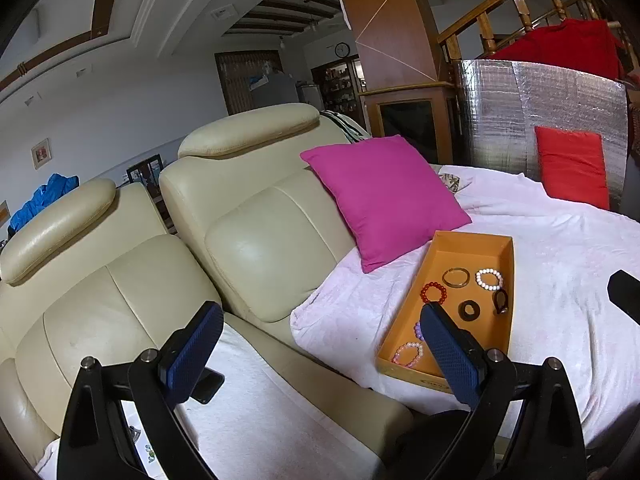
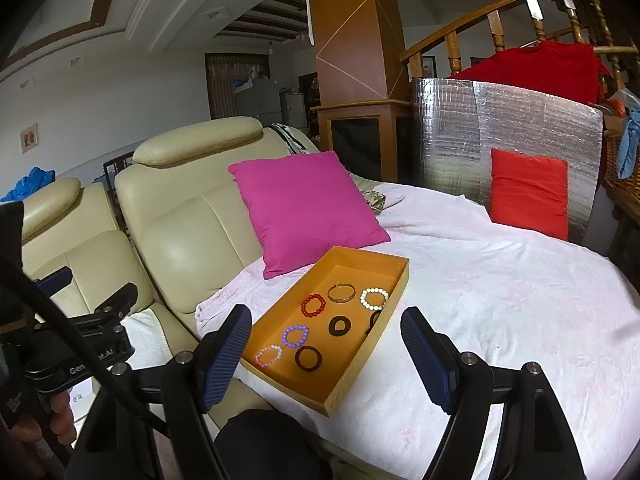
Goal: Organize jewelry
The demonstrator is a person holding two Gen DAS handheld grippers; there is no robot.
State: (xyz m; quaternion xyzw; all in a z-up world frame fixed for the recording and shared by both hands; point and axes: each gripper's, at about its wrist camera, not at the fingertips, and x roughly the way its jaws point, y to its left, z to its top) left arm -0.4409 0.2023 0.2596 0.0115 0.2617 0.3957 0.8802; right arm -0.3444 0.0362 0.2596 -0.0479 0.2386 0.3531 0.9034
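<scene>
An orange tray lies on the white-covered sofa seat. It holds several bracelets: red beads, a gold bangle, white beads, purple beads, pink beads and dark rings. My right gripper is open and empty, held above the tray's near end. My left gripper is open and empty, left of the tray over the sofa; its right finger hides part of the purple bracelet.
A magenta cushion leans on the cream sofa back just behind the tray. A red cushion stands against a silver foil panel at the far right. A white blanket covers the seat.
</scene>
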